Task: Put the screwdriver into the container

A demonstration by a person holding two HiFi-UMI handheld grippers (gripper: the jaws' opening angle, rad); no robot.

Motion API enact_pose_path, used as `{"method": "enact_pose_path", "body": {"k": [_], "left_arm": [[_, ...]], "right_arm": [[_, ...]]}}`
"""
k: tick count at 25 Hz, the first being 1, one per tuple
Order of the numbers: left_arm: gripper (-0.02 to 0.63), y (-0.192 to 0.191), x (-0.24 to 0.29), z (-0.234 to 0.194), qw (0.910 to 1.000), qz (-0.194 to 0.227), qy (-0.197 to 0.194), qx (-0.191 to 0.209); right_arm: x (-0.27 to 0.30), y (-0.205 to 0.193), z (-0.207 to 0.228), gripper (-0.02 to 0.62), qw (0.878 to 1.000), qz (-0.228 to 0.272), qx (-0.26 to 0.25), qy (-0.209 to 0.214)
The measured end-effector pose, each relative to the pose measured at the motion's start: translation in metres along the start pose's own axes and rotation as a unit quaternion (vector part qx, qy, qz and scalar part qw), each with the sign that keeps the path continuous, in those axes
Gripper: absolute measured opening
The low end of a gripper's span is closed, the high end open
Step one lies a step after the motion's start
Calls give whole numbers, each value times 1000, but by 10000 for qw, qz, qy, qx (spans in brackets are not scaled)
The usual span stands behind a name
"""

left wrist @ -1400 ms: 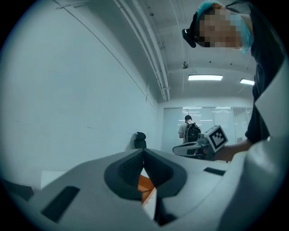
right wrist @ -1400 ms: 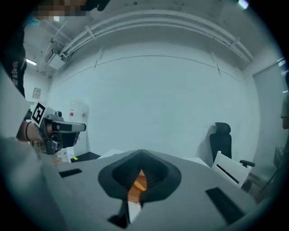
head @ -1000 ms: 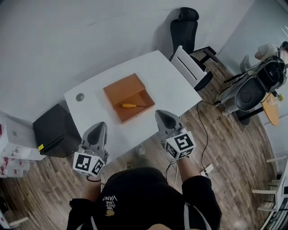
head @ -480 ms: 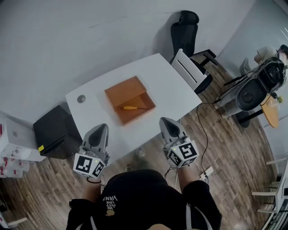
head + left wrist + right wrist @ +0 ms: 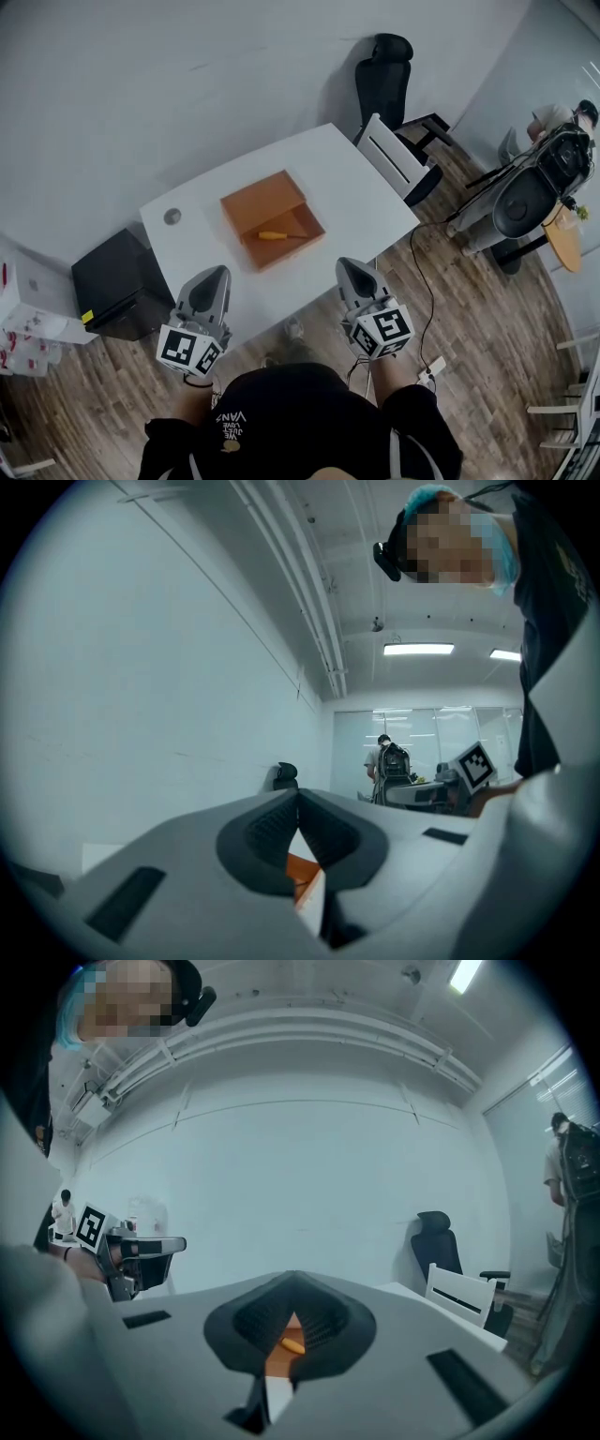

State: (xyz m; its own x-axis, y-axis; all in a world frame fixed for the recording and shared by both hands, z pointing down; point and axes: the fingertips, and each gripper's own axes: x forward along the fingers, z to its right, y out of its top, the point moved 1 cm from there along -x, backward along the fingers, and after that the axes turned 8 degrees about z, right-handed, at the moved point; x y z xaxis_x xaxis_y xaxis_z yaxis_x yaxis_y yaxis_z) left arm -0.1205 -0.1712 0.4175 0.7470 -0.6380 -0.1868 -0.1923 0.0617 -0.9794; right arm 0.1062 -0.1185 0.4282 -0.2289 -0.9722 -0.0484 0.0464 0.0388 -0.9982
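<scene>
Screwdriver (image 5: pixel 272 235): one, lying inside the one orange container (image 5: pixel 262 199) at frame centre. Nearest, lower frame: two grippers, left gripper (image 5: pixel 217 273) and right gripper (image 5: pixel 345 264), both clenched on nothing. Beyond, one white table (image 5: pixel 347 183). Upper right: one white chair (image 5: pixel 398 152), one black chair (image 5: pixel 382 80).

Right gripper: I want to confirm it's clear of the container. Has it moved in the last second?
Yes. The right gripper has drawn back toward the person, away from the orange container, to the white table's near edge.
</scene>
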Motion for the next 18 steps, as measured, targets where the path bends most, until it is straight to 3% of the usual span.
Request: {"method": "enact_pose_path", "body": {"k": [18], "left_arm": [[14,-3,2,4,10000,-6,38,-49]], "right_arm": [[0,1,0,12,10000,43,60,-22]]}}
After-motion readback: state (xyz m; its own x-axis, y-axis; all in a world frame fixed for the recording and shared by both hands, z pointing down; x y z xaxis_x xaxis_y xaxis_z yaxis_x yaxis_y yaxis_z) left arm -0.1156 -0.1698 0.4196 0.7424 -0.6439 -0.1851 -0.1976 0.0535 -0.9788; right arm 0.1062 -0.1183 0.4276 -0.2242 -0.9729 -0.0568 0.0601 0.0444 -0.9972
